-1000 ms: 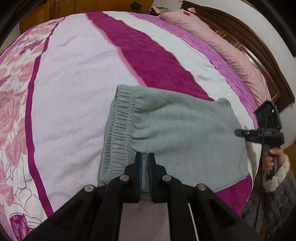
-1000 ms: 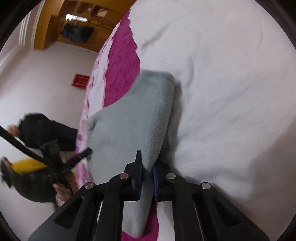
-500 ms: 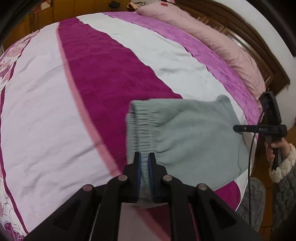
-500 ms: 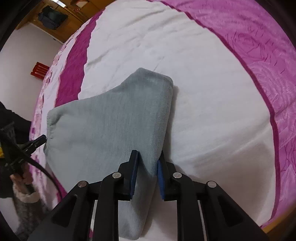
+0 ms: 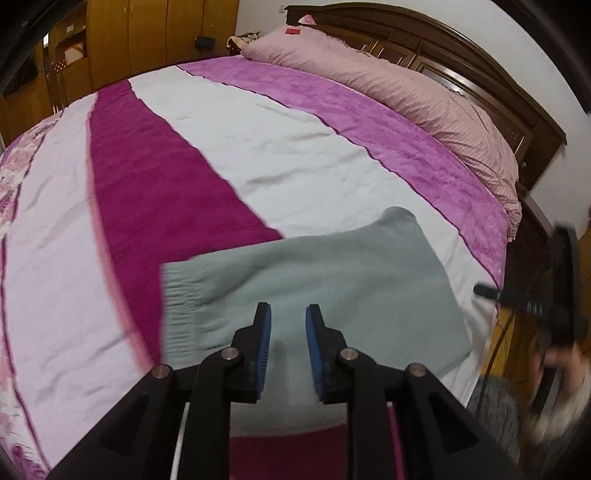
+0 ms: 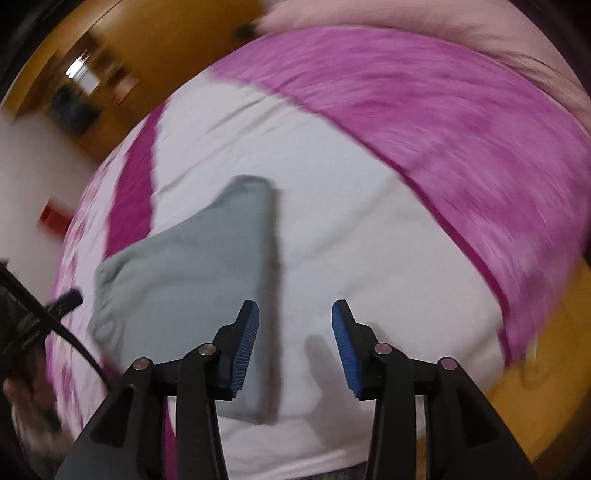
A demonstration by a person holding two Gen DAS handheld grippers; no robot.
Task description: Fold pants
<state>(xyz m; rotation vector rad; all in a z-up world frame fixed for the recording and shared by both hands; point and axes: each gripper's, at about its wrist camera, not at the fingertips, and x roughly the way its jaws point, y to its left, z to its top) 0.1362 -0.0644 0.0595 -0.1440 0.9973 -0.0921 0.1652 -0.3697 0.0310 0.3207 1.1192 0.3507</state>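
The folded grey-green pants (image 5: 332, 288) lie flat near the front edge of the bed, elastic waistband at the left. My left gripper (image 5: 288, 314) hovers above their near edge, jaws opening, blue pads clear of the fabric. In the right wrist view the pants (image 6: 192, 273) show as a folded wedge at the left. My right gripper (image 6: 295, 314) stands above their right edge, jaws opening wide, with only the white bedcover and the fold's edge seen between them. The right gripper (image 5: 532, 299) also appears at the far right of the left wrist view, held by a hand.
The bed's cover (image 5: 258, 133) has white, magenta and purple stripes. A long pink pillow (image 5: 406, 81) lies against the dark wooden headboard (image 5: 480, 62). Wooden wardrobes (image 5: 147, 33) stand behind. The person's hand and fuzzy cuff (image 5: 561, 391) are at the right edge.
Both grippers let go of the pants: jaws went from shut on the fabric to parted. Both drew back and up, and the pants now lie flat on the bed.
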